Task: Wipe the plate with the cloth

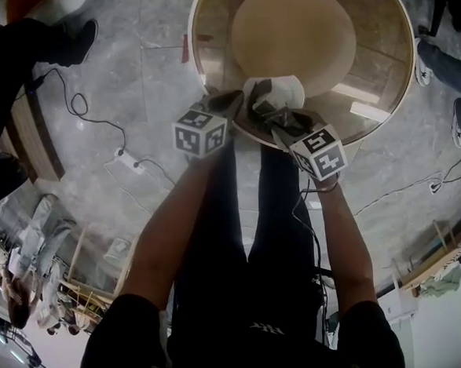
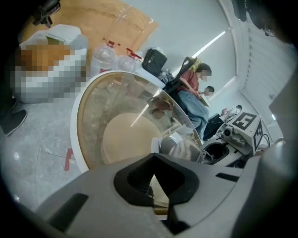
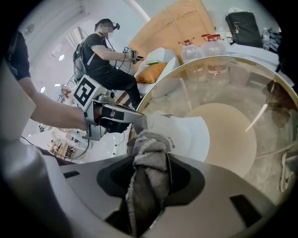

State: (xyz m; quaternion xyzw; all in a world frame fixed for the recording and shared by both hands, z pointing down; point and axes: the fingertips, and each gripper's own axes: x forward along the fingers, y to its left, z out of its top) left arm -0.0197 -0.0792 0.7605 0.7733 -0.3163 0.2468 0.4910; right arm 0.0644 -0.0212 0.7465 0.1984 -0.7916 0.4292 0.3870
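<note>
At the bench (image 1: 386,42) edge nearest us, our right tongs (image 3: 149,186) clench the limp cloth (image 3: 148,155), our left tongs (image 2: 160,186) pinch the plate (image 1: 291,90) rim; we judge it stiff, slick, breakable.

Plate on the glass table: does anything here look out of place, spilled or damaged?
Nothing stands out. The plate is near the glass table's near edge, its rim gripped by the left gripper, and the right gripper holds the bunched grey cloth over it. No spill or crack shows.
</note>
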